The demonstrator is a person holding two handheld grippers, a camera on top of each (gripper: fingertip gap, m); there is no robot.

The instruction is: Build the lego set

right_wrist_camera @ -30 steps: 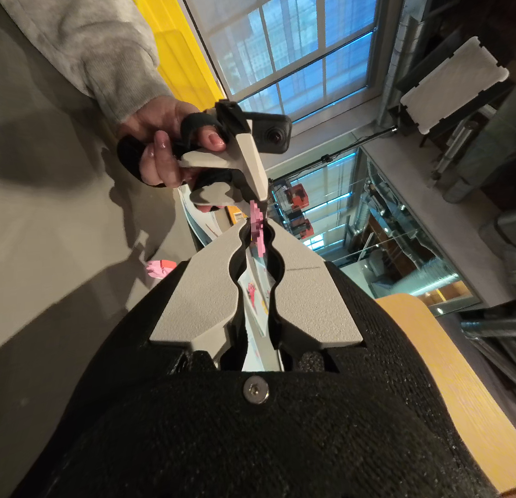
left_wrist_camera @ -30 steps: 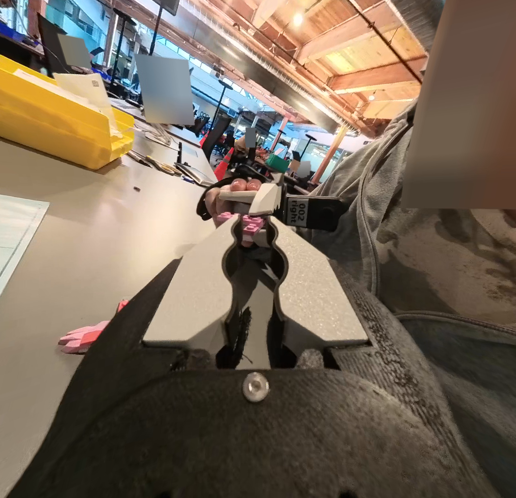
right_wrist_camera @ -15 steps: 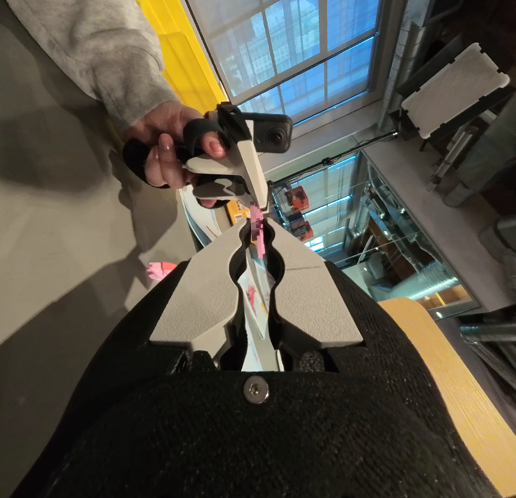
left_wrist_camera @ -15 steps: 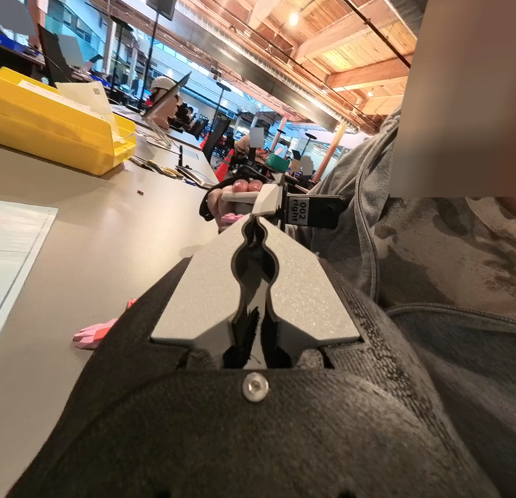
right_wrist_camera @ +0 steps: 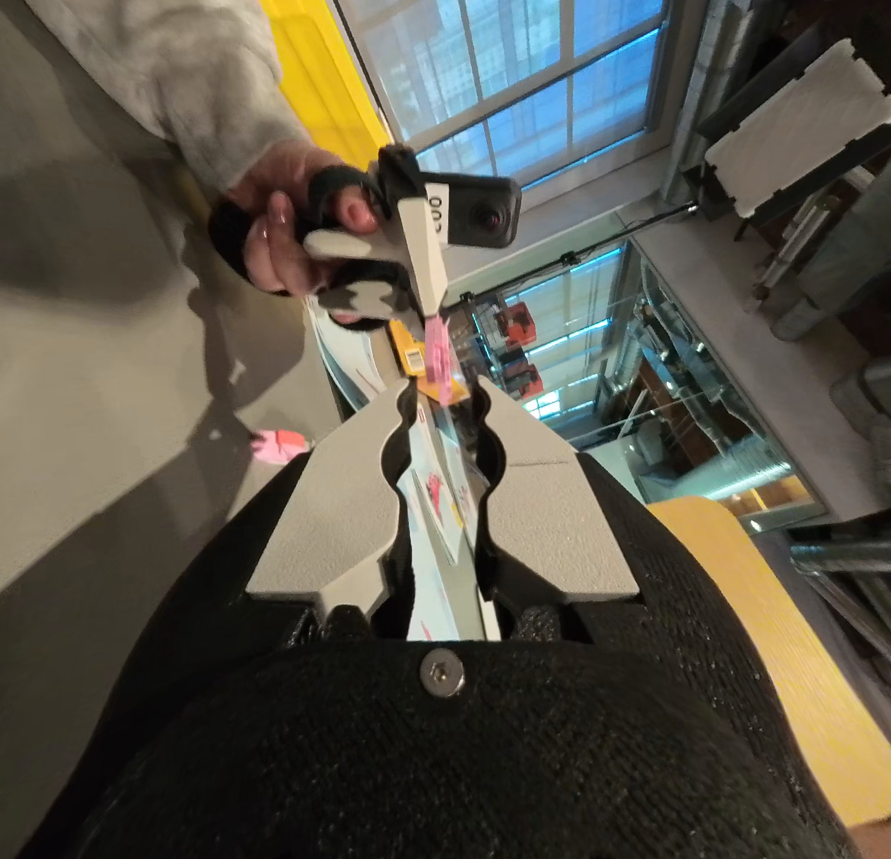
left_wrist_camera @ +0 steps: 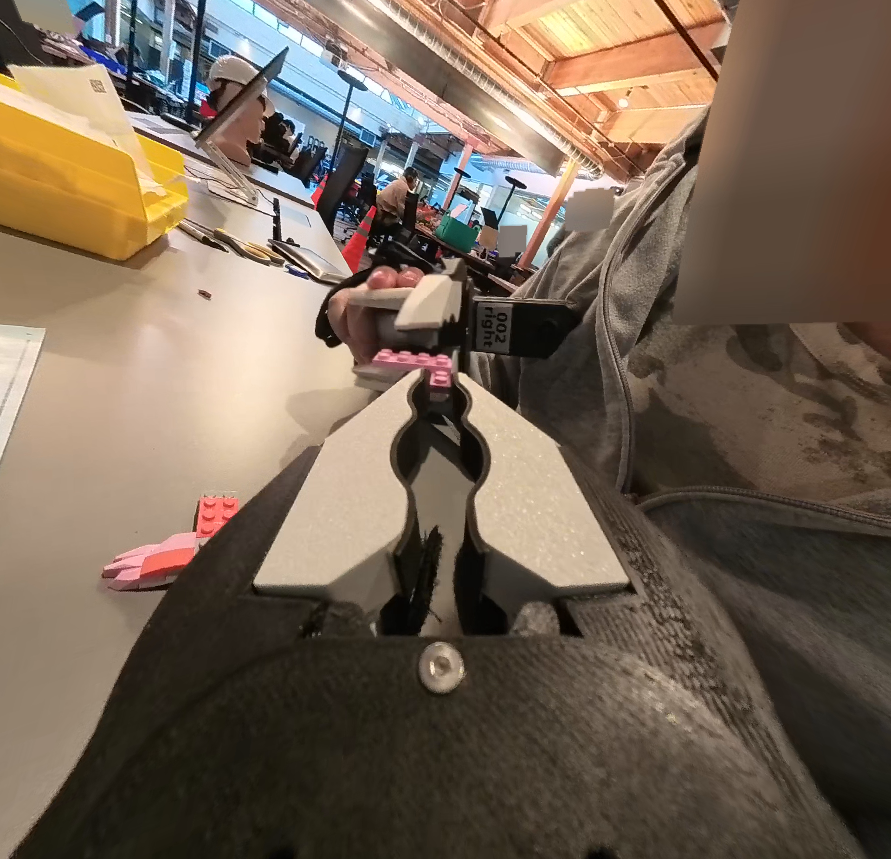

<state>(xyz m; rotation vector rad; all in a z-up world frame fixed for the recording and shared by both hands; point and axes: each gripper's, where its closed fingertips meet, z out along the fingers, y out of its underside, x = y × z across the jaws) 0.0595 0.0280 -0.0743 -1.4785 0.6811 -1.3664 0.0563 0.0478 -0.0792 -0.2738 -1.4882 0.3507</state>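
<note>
On the grey surface (left_wrist_camera: 144, 378) a pink and red lego assembly (left_wrist_camera: 168, 551) lies at left. The left hand-held gripper (left_wrist_camera: 436, 387) pinches a pink lego plate (left_wrist_camera: 417, 359) at its narrow tips. The right hand-held gripper (right_wrist_camera: 441, 387) stands parted just beside that plate, gripping nothing
</note>
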